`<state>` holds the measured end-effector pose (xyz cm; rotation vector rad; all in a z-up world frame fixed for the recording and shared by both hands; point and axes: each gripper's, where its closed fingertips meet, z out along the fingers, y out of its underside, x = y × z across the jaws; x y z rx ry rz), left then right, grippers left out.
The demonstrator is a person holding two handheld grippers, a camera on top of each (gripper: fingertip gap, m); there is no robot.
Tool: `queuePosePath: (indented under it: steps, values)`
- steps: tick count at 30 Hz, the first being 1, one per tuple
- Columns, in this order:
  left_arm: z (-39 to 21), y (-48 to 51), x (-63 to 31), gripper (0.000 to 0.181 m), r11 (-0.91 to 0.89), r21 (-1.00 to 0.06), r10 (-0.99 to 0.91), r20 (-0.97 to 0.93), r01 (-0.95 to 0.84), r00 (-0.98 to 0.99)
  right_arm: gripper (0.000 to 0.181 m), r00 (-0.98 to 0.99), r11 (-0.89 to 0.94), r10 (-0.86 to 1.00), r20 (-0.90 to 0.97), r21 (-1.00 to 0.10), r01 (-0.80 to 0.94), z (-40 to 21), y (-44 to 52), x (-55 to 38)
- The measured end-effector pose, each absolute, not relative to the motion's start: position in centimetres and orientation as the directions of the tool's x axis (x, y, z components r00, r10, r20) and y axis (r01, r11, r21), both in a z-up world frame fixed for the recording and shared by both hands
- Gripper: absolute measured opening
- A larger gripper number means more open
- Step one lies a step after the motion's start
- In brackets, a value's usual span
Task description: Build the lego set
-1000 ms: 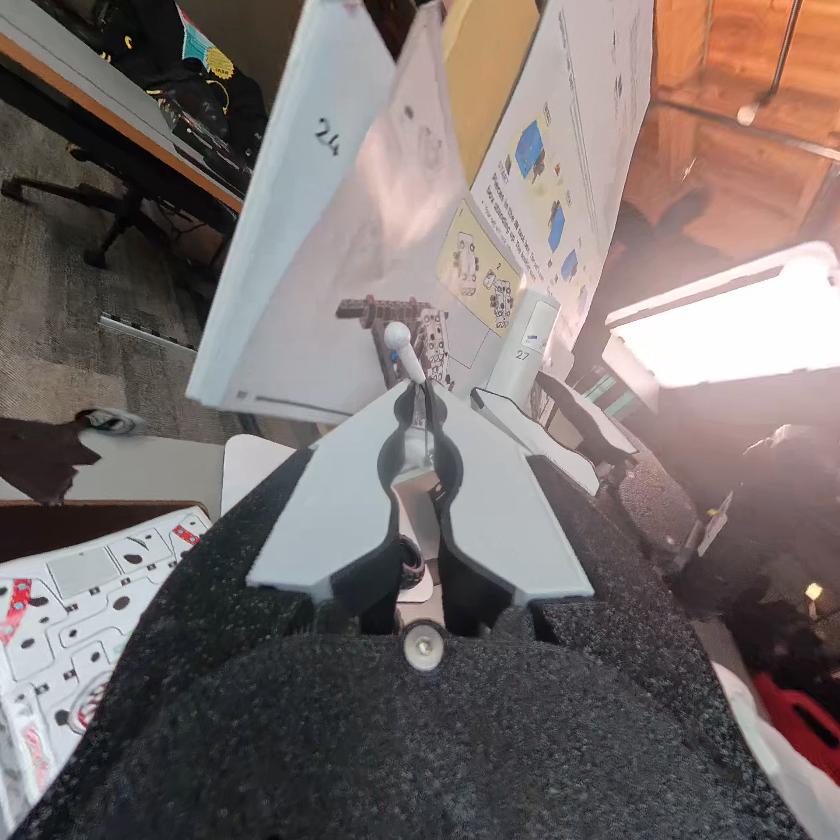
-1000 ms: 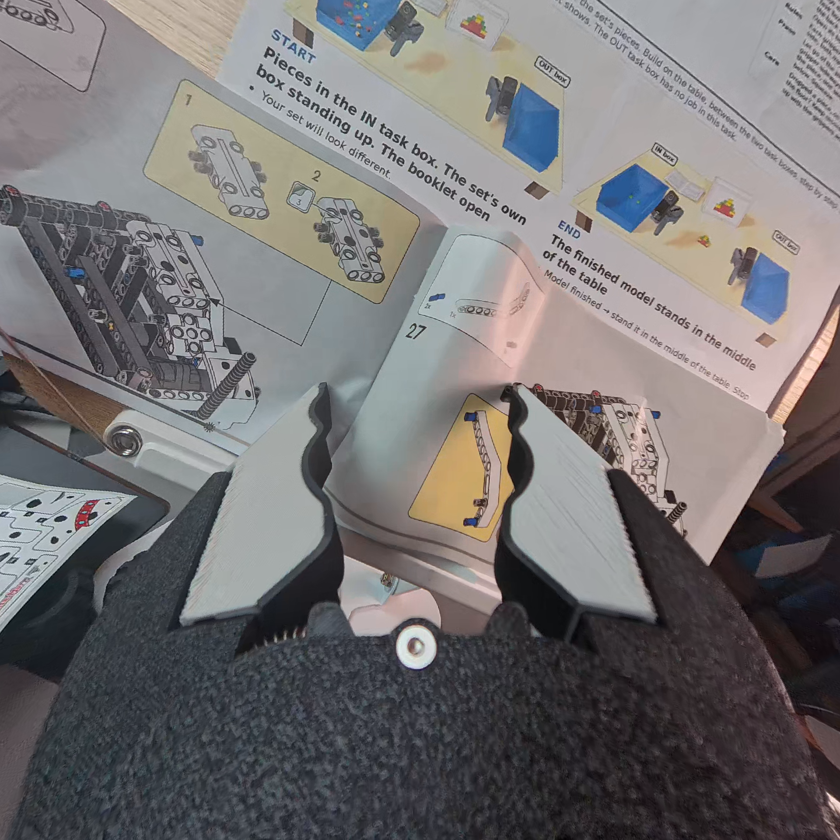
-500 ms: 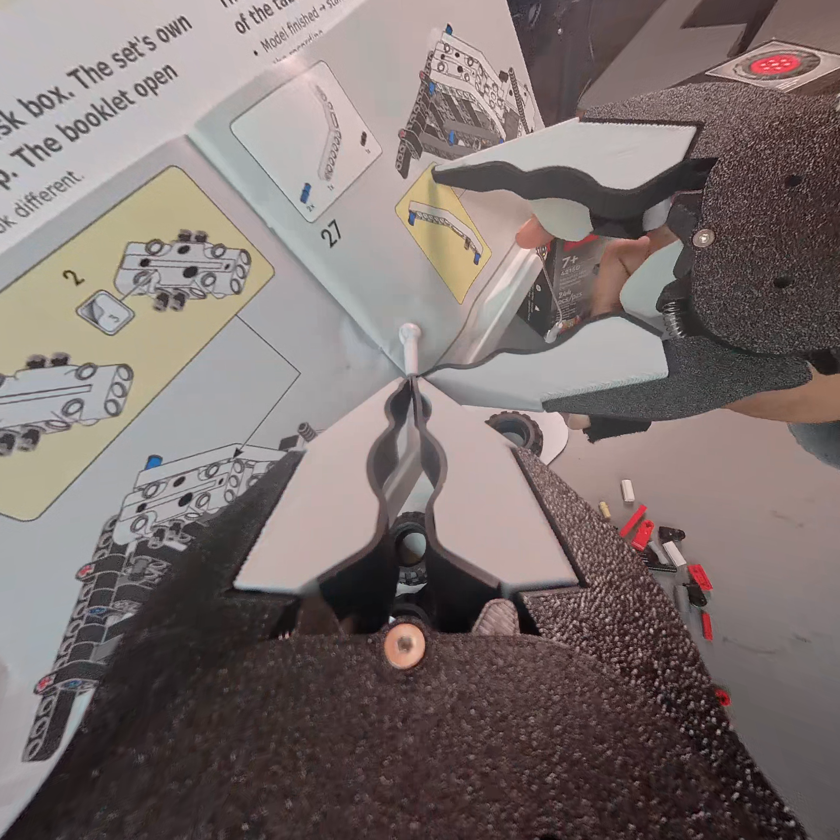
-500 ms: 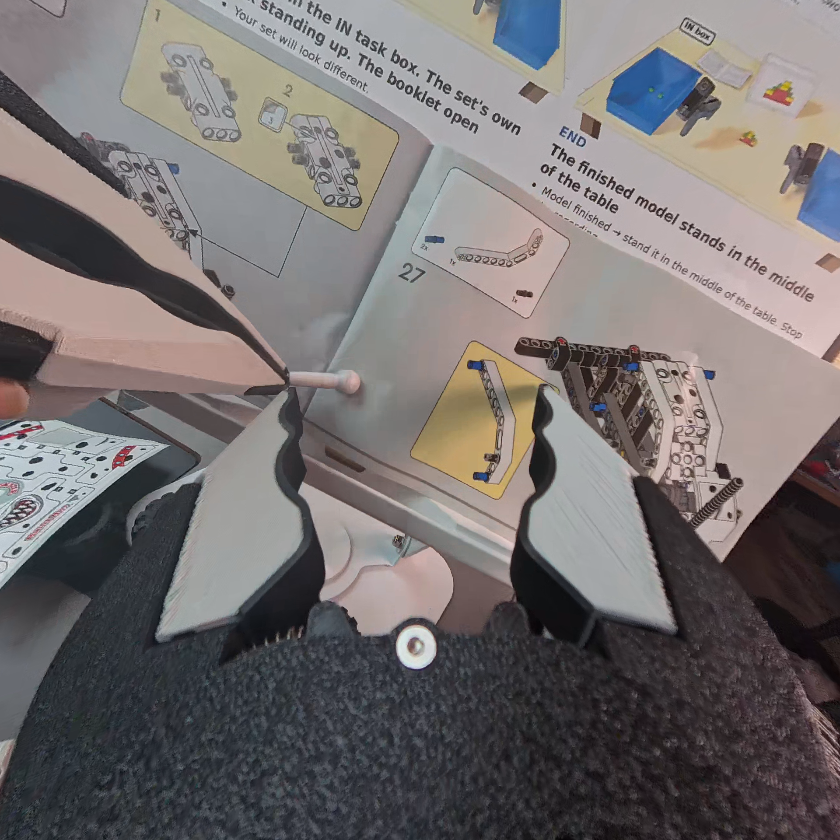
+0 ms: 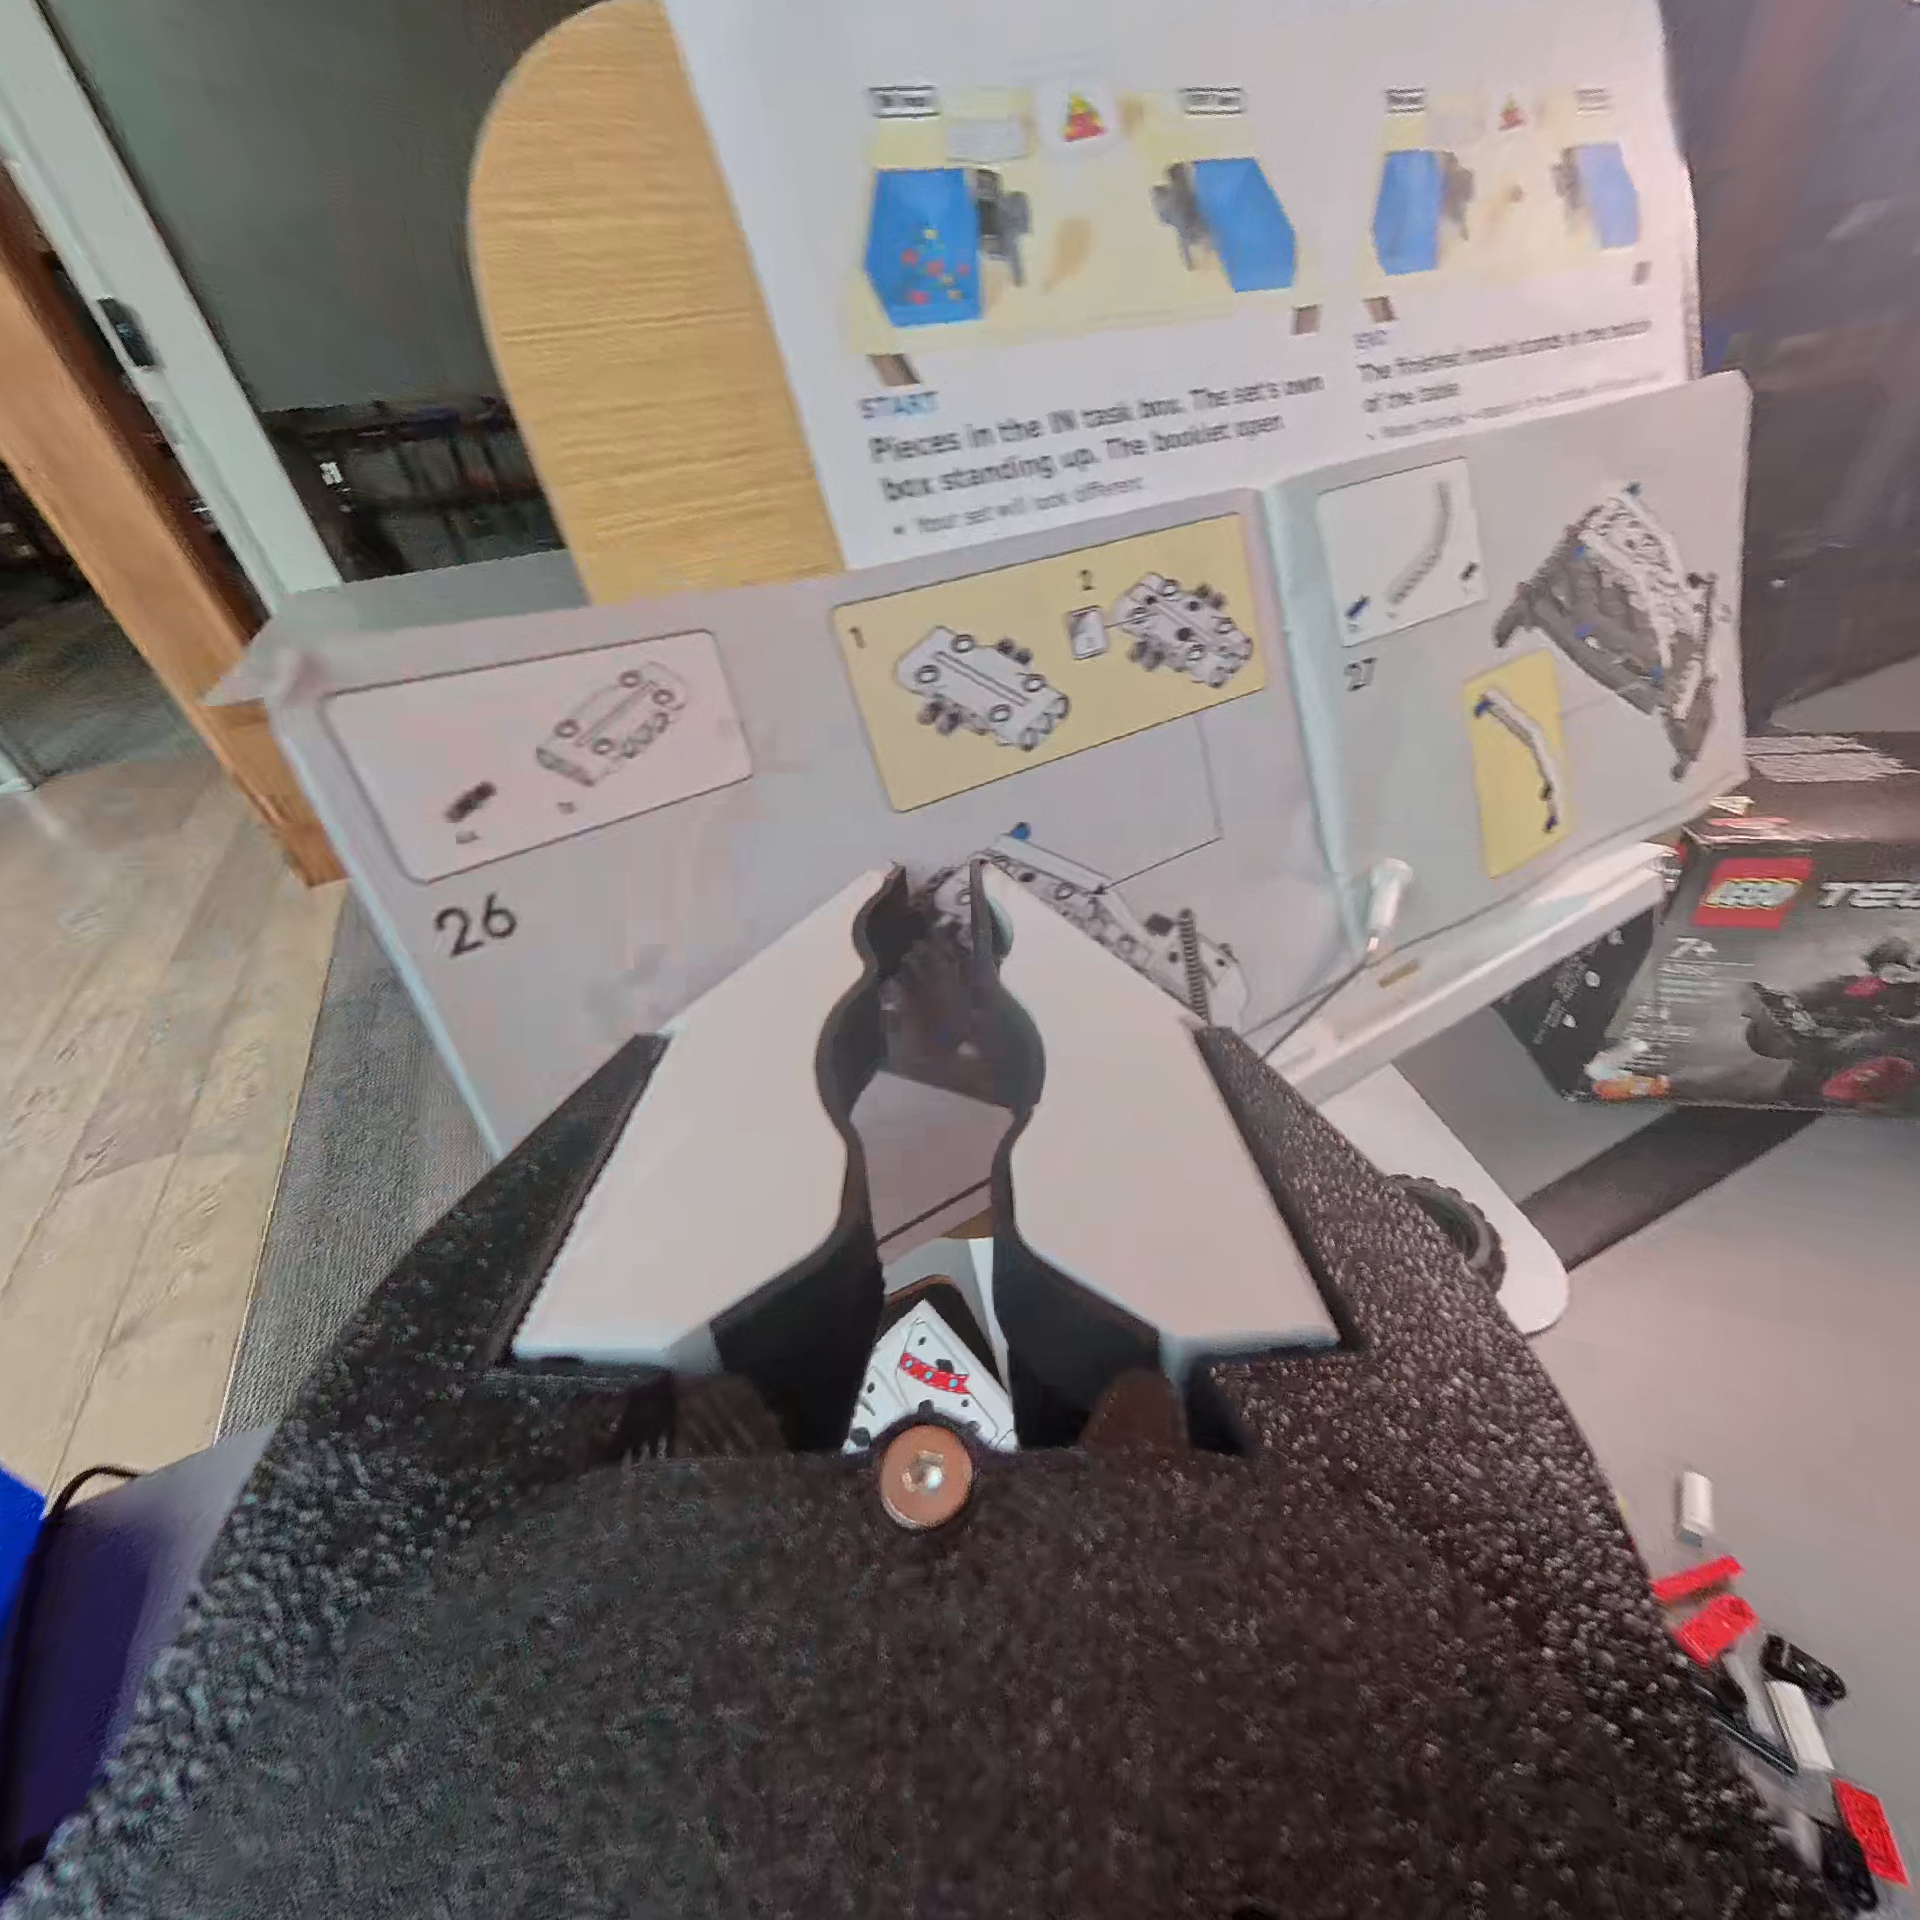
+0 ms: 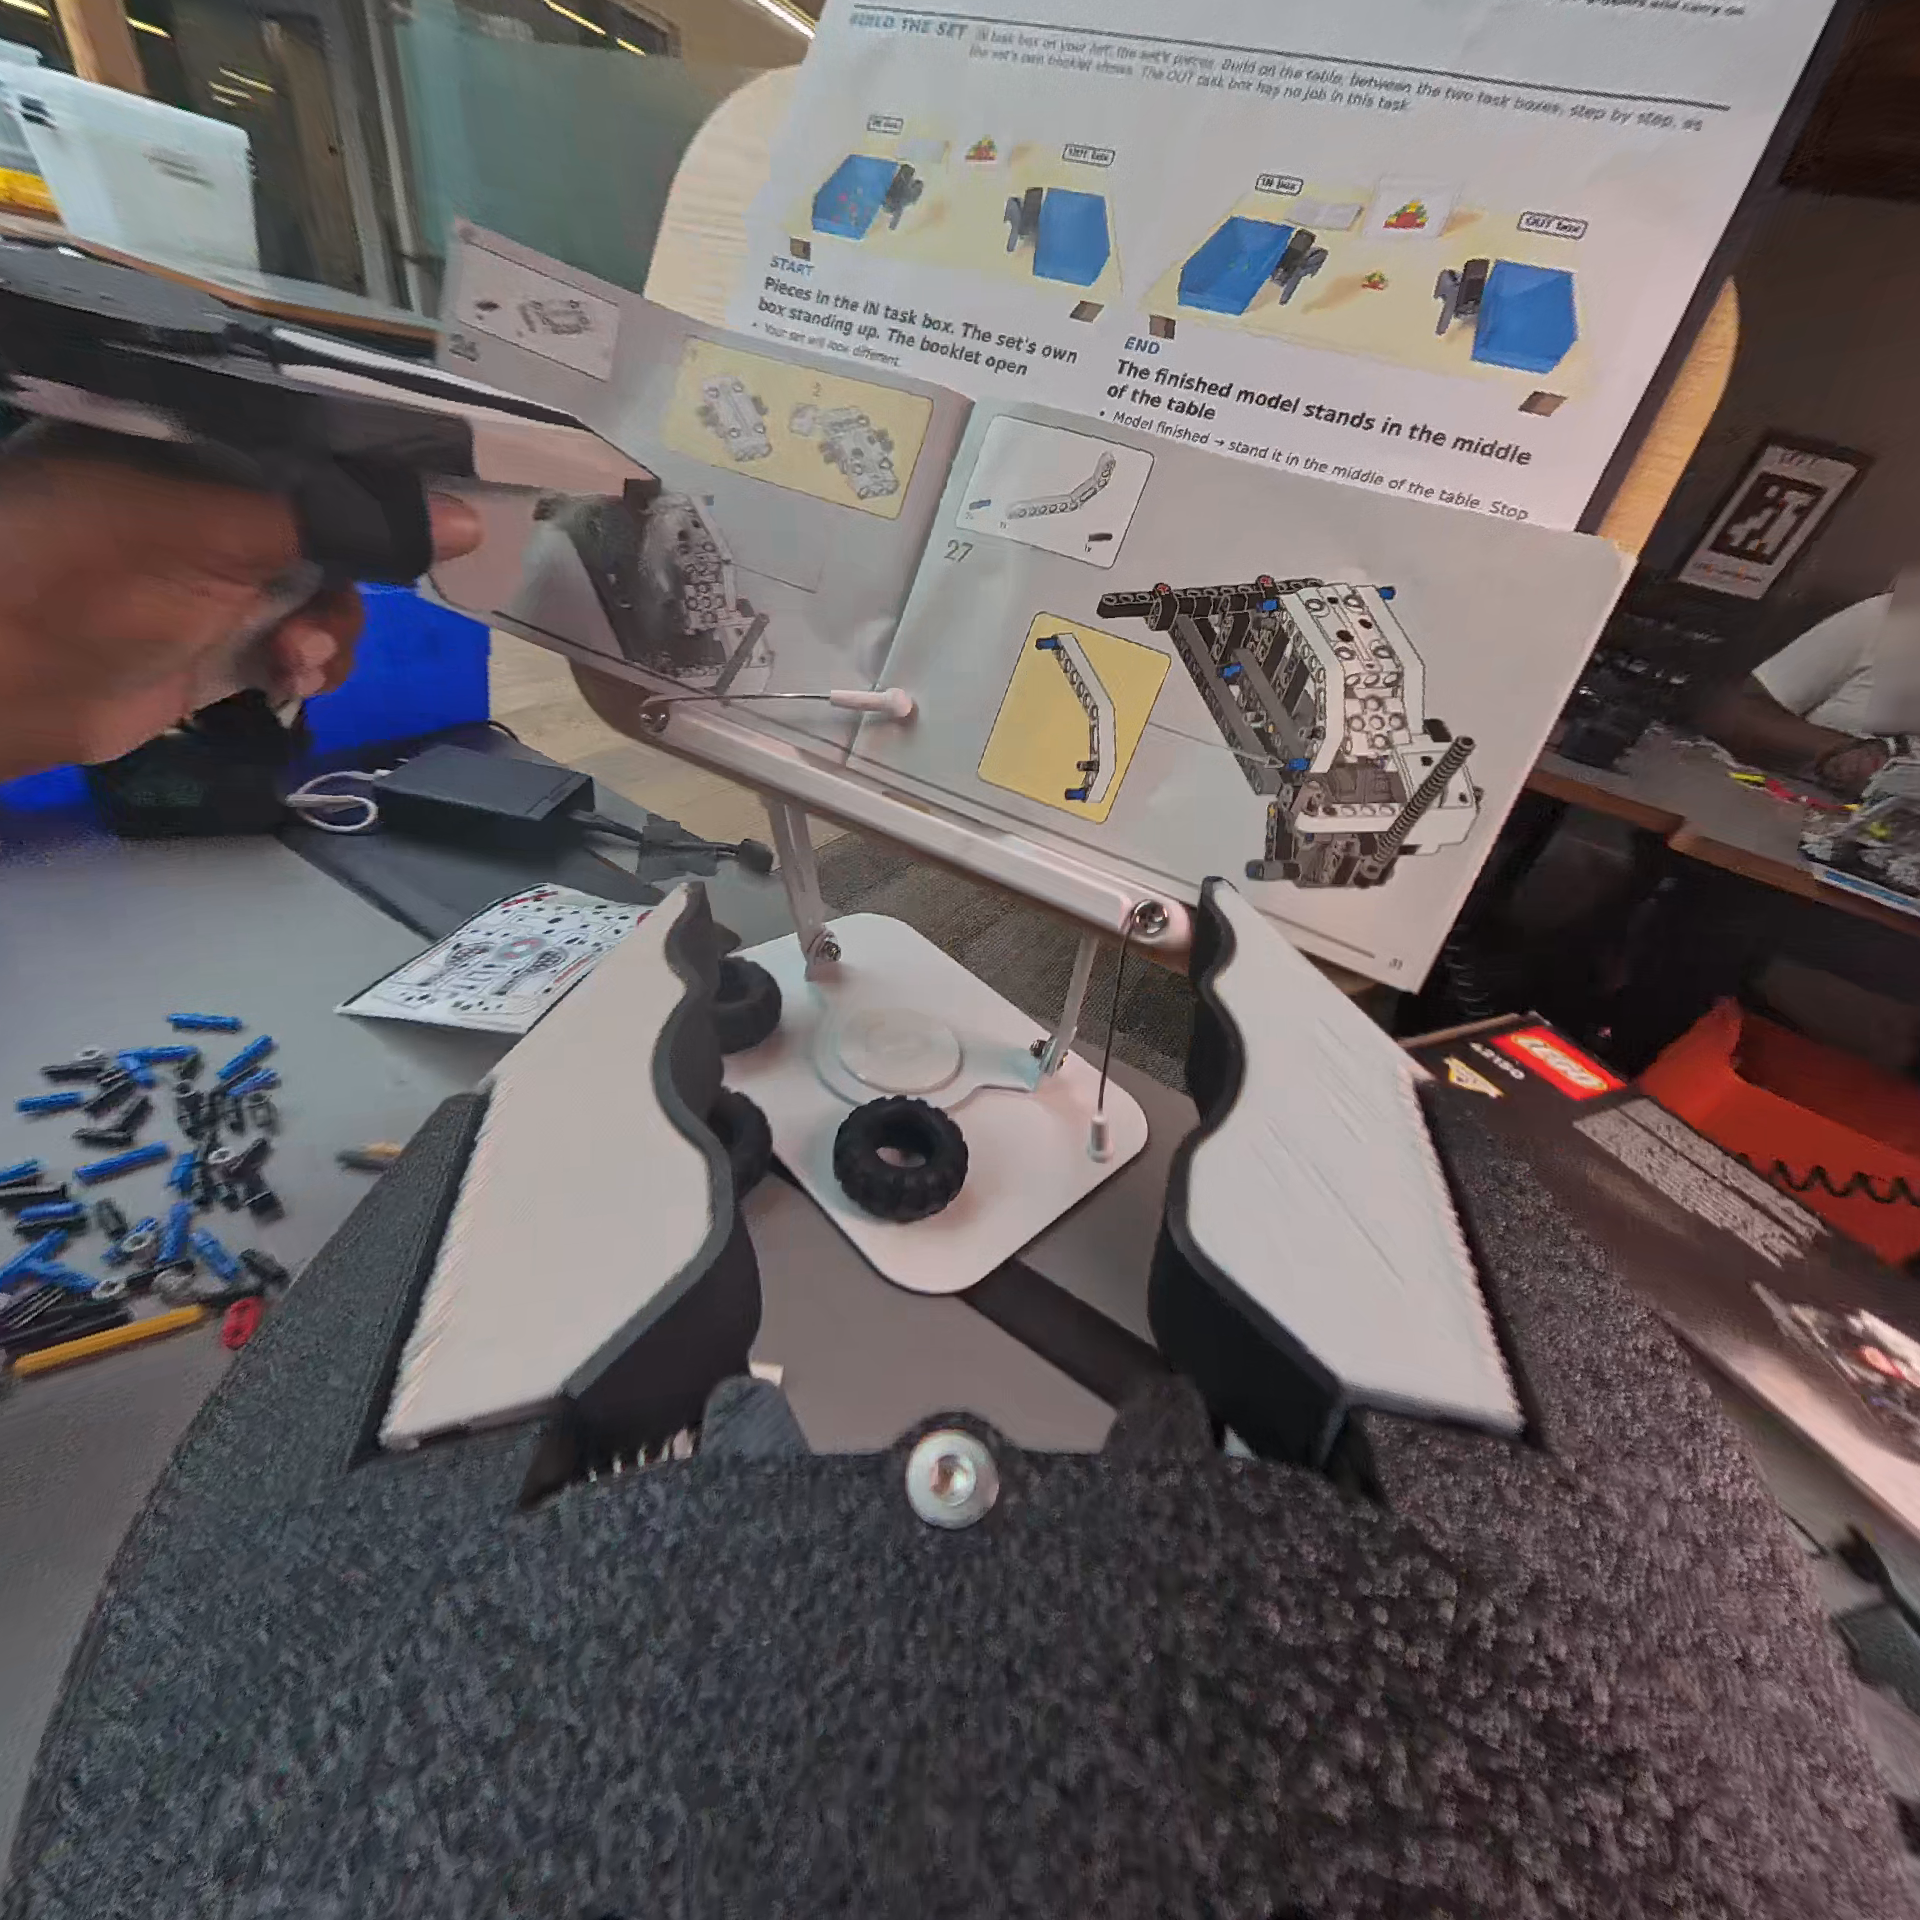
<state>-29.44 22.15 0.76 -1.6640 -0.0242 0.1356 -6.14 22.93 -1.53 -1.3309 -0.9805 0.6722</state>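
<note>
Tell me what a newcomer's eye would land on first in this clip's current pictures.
The open instruction booklet propped on a white stand fills the middle, with a large printed sheet behind it. Black tyres sit on the stand's base, and blue and black small pieces are scattered on the table at far left. The right tongs gape open in the foreground, empty.

The instruction booklet (image 6: 1195, 665) stands open on a white stand (image 6: 935, 1101), a white clip arm (image 6: 873, 702) pressed against its centre fold. Three black tyres (image 6: 899, 1156) lie on the stand's base plate. Left of it on the grey bench (image 6: 156, 935) lie a sticker sheet (image 6: 499, 961) and a scatter of blue and black pins (image 6: 135, 1164). The set's dark box (image 5: 1808, 935) lies to the right.
</note>
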Motion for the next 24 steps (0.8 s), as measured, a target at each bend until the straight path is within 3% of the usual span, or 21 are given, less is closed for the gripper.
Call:
queuePosePath:
  steps: [1, 3, 7, 12, 17, 24]
  values:
    - [0.5, 22.1, -30.3, 0.009, -0.111, -0.993, 0.118, -0.058, -0.045, 0.991, 0.09, 0.445, 0.136, 0.877, 0.179, -0.983, 0.126, -1.8, 21.7, -4.7]
    - [0.2, 22.0, -31.6, 0.0, -0.121, -0.992, 0.135, -0.034, -0.018, 0.99, 0.088, 0.413, 0.097, 0.9, 0.144, -0.986, 0.132, -2.7, 19.1, -1.7]
    - [0.4, 22.0, -31.7, 0.0, -0.075, -0.994, 0.098, 0.074, 0.082, 0.992, 0.083, 0.4, 0.038, 0.911, 0.103, -0.985, 0.168, -5.0, 14.6, 4.2]
    - [0.4, 21.1, -32.1, 0.002, -0.047, -0.998, 0.12, 0.045, 0.051, 0.992, 0.081, 0.452, -0.031, 0.891, 0.043, -0.987, 0.155, -7.9, 10.7, 9.2]
    - [0.8, 19.0, -33.4, 0.01, -0.055, -0.998, 0.164, 0.03, 0.039, 0.986, 0.076, 0.491, -0.061, 0.871, -0.02, -0.996, 0.068, -9.7, 9.7, 10.7]
    - [2.5, 15.6, -34.6, 0.009, -0.036, -0.999, 0.212, -0.018, -0.011, 0.977, 0.075, 0.434, -0.073, 0.901, -0.024, -0.993, 0.096, -11.6, 8.0, 9.2]
